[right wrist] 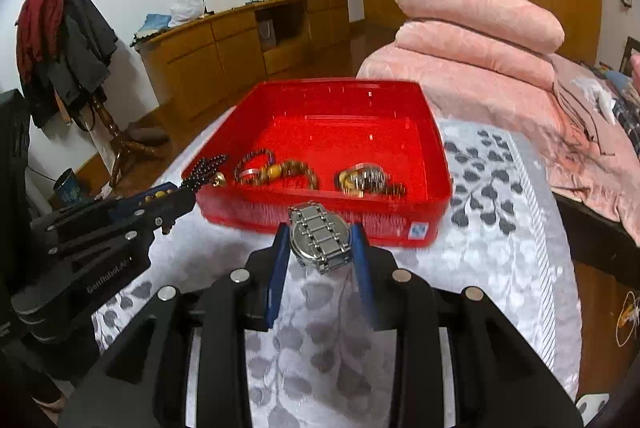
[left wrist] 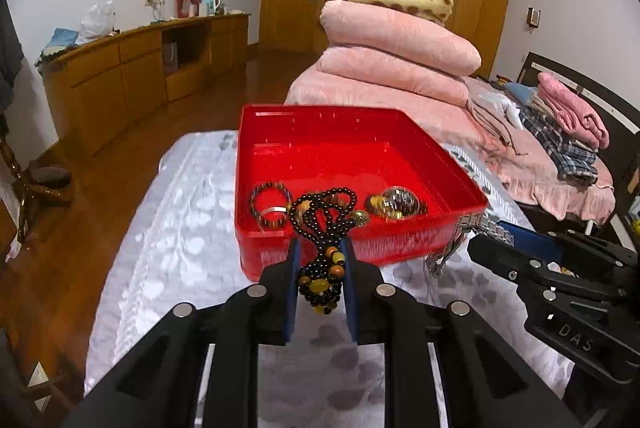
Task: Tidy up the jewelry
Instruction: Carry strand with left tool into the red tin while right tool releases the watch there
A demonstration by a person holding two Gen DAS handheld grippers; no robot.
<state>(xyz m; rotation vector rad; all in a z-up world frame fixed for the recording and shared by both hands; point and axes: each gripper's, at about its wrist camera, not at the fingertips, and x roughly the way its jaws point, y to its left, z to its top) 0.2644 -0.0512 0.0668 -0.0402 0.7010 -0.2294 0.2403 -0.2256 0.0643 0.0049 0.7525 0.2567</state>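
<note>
A red plastic tray (left wrist: 400, 132) (right wrist: 434, 164) sits on a white patterned cloth. My left gripper (left wrist: 322, 252) is shut on a black bead necklace (left wrist: 320, 224) with amber beads, held at the tray's near wall; its loop hangs over the rim. My right gripper (right wrist: 322, 238) is shut on a silver metal watch (right wrist: 320, 236) just before the tray's near wall. In the tray lie a bead bracelet with a silver ring (left wrist: 270, 202) (right wrist: 254, 166), an amber bracelet (right wrist: 296, 170) and a gold watch (left wrist: 398, 206) (right wrist: 362, 180). The right gripper shows in the left view (left wrist: 486, 232), the left in the right view (right wrist: 192, 194).
The cloth (right wrist: 500, 228) covers a narrow table. A bed with stacked pink quilts (left wrist: 396, 60) stands behind and to the right. A wooden sideboard (left wrist: 132, 76) lines the far wall. A coat stand (right wrist: 80, 60) stands at the left on the wooden floor.
</note>
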